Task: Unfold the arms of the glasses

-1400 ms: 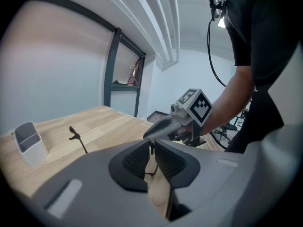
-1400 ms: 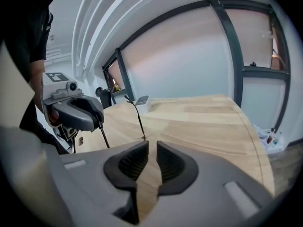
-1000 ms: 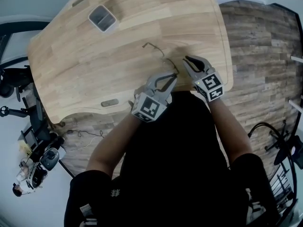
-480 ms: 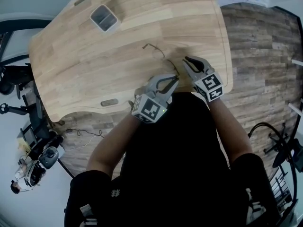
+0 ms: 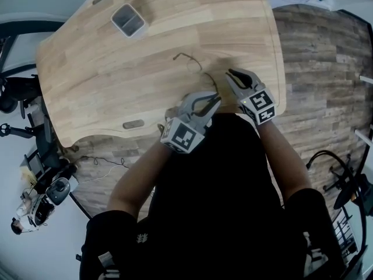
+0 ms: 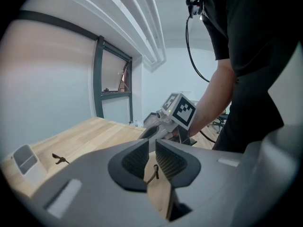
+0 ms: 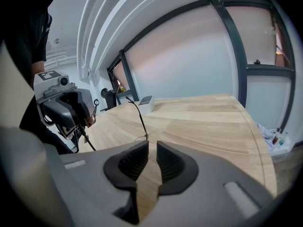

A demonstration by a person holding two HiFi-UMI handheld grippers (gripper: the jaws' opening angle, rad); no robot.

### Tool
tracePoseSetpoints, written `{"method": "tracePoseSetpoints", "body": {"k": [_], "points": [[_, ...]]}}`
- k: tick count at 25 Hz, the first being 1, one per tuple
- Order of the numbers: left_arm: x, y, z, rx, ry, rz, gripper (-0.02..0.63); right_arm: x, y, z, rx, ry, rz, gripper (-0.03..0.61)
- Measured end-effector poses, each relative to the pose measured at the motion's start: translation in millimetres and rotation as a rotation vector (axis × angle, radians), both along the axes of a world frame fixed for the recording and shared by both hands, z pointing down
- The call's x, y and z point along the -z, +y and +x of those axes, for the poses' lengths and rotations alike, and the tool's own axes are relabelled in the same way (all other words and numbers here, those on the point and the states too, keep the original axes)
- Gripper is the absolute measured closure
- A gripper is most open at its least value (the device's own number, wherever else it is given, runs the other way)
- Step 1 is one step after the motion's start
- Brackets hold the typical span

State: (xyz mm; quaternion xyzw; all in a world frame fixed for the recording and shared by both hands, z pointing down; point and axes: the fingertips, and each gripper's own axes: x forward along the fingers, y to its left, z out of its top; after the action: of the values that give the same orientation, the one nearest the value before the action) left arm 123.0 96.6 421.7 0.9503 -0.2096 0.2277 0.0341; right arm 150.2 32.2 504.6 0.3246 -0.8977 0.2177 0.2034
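Both tilted down, left gripper [image 6: 151, 148] jaws opening round glasses [image 6: 155, 171]; right gripper [image 7: 151, 143] pinching them

The worktop [image 5: 105, 74] lies mostly bare across its left and middle. A grey tray [image 5: 127, 20] stands at the far left, well apart from the glasses [image 5: 198, 66], whose thin arm reaches out over the near right part. There the left claw [image 5: 215, 99], its jaws opening with one arm's tip between them, and the right claw [image 5: 232, 73] crowd together, leaving only a narrow gap.
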Motion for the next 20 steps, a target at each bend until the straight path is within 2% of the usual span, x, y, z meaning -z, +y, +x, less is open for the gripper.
{"method": "tracePoseSetpoints", "body": {"k": [6,13,15,20], "points": [[34.1,-1.6,3.7,0.018,0.057,0.021,0.551,3.6,-3.5,0.3,0.01,-0.007,0.011,0.534],[81.1,-22.8,-5.4,0.076,0.144,0.119,0.551,13.1,-5.0,0.8,0.006,0.023,0.045,0.534],[86.6,-28.3,-20.8,0.12,0.16,0.12,0.552,23.1,-3.9,0.2,-0.013,0.034,0.058,0.534],[88.3,-44.9,-82.3,0.305,0.154,0.099,0.572,62.3,1.6,-6.8,-0.067,0.031,0.098,0.535]]}}
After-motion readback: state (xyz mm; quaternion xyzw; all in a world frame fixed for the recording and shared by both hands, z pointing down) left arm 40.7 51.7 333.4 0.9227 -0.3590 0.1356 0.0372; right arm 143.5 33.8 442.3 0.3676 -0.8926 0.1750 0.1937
